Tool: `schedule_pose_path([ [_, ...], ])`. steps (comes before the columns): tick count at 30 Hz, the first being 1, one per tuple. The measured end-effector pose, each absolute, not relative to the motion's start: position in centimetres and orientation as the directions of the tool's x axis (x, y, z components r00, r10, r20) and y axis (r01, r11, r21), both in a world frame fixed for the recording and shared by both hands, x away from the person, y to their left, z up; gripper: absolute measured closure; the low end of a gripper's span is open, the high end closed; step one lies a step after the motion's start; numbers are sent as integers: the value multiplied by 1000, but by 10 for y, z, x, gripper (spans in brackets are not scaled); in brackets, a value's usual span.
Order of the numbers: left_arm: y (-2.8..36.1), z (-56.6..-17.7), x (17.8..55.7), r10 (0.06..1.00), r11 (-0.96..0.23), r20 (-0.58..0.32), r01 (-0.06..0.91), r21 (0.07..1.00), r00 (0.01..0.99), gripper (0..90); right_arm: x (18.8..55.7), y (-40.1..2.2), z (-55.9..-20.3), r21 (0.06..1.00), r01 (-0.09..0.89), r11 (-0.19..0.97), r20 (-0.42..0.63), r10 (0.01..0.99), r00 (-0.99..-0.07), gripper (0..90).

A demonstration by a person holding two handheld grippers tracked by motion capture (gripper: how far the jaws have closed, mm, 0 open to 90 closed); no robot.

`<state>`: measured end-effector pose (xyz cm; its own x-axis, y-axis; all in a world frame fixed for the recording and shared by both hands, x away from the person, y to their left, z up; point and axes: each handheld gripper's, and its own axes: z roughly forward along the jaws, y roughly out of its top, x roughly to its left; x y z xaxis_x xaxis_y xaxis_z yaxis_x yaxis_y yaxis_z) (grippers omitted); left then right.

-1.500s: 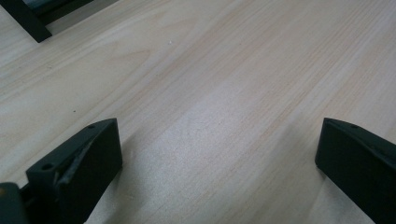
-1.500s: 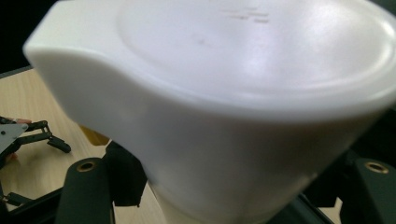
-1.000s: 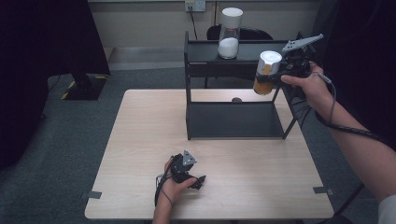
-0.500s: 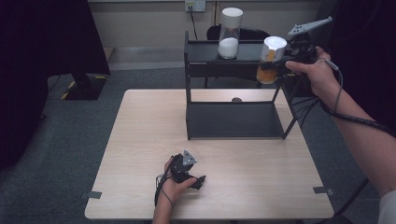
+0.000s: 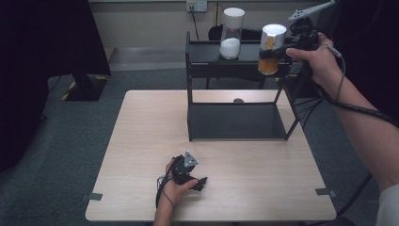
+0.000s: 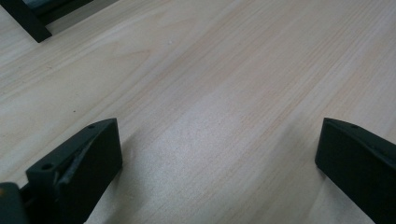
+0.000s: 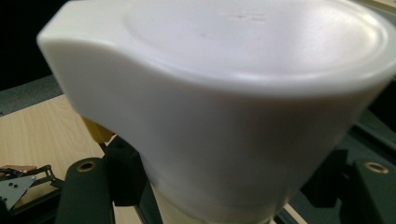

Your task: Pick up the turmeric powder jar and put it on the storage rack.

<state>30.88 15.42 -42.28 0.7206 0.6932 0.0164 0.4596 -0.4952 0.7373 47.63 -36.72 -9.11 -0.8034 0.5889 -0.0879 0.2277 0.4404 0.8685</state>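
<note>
Pale wooden bench (image 5: pixel 141 141) under black metal two-tier shelf (image 5: pixel 207 61). Clear white-lidded jar of orange contents (image 5: pixel 270 49) lifted since a second ago, now level with shelf top beside clear jar of white powder (image 5: pixel 231 35) — probably about to be set there. Pinched at mid-body by right claw (image 5: pixel 275 52), lid just above jaws. Left claw (image 5: pixel 200 181) spread, empty, resting on bench

light: even, dim dark corners | glare: soft sheen on table (image 6: pixel 205 126) | blur: white lid (image 7: pixel 243 93) close, out of focus
</note>
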Motion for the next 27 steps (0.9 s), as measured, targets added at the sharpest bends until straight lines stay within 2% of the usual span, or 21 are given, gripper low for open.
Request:
schedule_pose_path([
  [16,154,-423,309,693,-494,16,459,738,721,0,499,-350,-80,884,224,410,-111,650,-751,304],
  [27,154,-423,309,693,-494,16,459,739,720,0,520,-344,-93,897,254,361,-82,701,-708,303],
])
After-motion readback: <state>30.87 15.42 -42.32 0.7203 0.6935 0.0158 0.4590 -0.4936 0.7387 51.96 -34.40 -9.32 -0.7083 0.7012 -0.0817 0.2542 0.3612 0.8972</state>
